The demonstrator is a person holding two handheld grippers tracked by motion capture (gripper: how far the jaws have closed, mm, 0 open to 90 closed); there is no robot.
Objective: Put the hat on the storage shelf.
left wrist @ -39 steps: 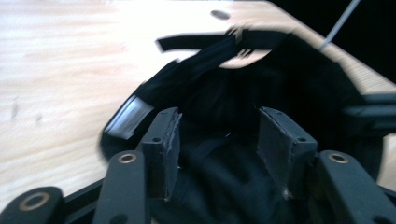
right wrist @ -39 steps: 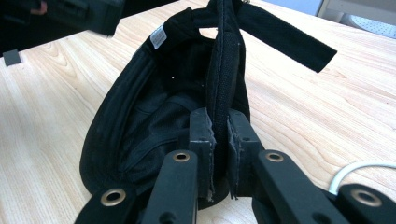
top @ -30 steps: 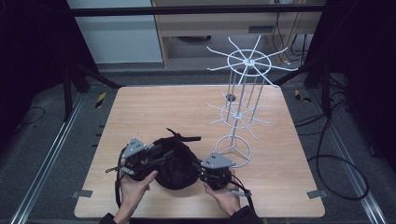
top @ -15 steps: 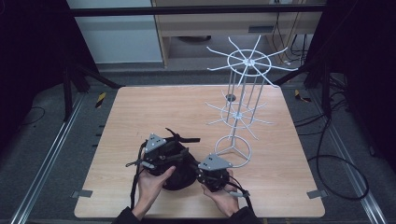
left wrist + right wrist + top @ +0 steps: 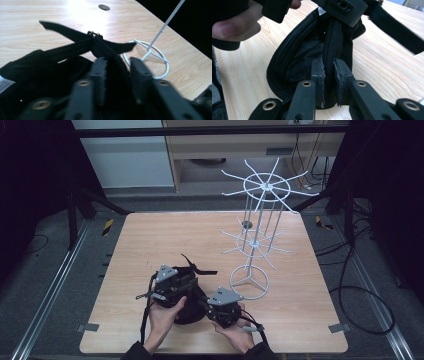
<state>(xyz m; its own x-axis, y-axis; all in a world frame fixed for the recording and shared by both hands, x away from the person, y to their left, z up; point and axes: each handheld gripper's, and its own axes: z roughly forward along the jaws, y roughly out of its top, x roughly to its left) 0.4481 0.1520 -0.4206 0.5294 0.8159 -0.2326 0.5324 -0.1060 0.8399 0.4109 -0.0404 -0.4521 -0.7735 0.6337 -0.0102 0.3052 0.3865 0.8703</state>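
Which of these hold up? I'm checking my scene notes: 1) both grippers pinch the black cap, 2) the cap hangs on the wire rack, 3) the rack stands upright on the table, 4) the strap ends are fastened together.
1) True: the left gripper and right gripper each clamp the black cap.
2) False: it sits low over the table, beside the wire rack.
3) True.
4) False: the strap ends stick out loose.

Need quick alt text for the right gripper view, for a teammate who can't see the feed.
The right gripper is clamped on the rim of a black cap lying on a wooden table. Above, the person's left hand holds the left gripper on the cap's far side, and a black strap sticks out right.
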